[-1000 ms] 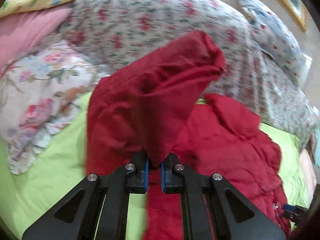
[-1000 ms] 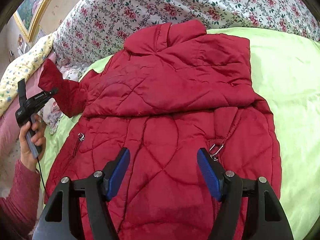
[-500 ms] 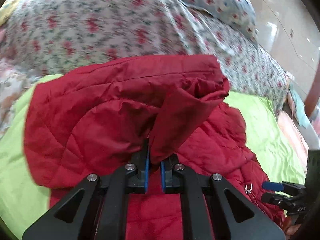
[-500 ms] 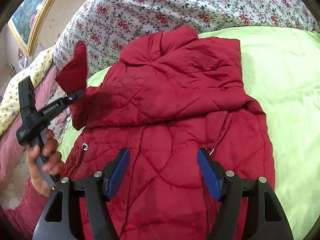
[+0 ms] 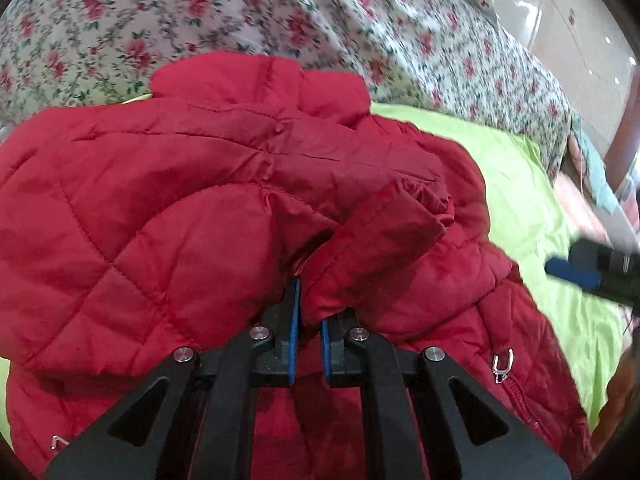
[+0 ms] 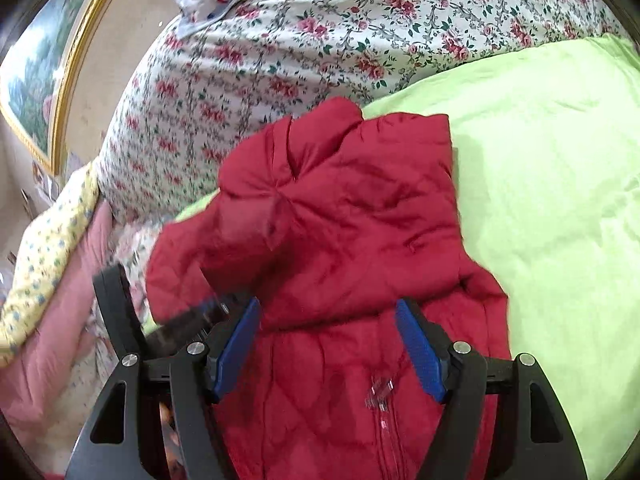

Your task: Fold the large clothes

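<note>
A red quilted jacket [image 5: 168, 208] [image 6: 360, 216] lies on a lime-green bedspread [image 6: 560, 168] with its collar toward the floral quilt. My left gripper [image 5: 308, 300] is shut on the cuff of the jacket's sleeve [image 5: 384, 232], holding the sleeve folded across the jacket's chest. In the right wrist view the same gripper [image 6: 200, 312] shows blurred at the left, with the sleeve draped from it. My right gripper [image 6: 328, 344] hovers open above the jacket's lower front near the zipper, with nothing between its blue pads. Its tip [image 5: 576, 270] shows at the right edge of the left wrist view.
A floral quilt [image 5: 240, 20] [image 6: 280, 52] is heaped behind the jacket. Pink and yellow bedding [image 6: 52, 264] lies at the left, under a gold-framed picture [image 6: 52, 80]. Bare green bedspread [image 5: 532, 208] stretches right of the jacket.
My left gripper has carried the sleeve from out at the jacket's left side inward and down over the chest. My right gripper has drifted a little over the jacket's lower front, still open.
</note>
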Motion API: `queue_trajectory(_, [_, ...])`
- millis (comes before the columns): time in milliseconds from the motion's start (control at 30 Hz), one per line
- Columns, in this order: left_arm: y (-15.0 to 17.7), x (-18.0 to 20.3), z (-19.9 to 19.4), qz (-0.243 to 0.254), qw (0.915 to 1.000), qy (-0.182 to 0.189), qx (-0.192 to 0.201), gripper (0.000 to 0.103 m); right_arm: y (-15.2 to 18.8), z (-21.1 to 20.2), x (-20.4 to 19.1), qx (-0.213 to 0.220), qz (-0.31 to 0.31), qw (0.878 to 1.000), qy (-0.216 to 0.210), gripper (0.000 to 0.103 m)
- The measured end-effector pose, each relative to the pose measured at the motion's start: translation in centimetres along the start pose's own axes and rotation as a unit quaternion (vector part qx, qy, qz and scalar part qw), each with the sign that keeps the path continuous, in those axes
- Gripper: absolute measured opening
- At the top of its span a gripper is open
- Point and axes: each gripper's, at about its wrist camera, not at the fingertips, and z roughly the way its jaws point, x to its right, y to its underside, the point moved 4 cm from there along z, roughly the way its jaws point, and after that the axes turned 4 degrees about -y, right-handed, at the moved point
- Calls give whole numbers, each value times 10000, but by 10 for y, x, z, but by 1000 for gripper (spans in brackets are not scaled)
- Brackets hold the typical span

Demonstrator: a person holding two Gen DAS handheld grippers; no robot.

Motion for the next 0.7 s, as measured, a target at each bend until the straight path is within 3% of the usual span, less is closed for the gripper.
queue_trajectory(267, [4,7,9,34,9999,54,-91,7,-22,35,-8,-123,177,9987,-472,73])
queue_trajectory(700, [7,7,10,4,9998,159,-77,7,-31,80,-9,-365,370,9957,-769,73])
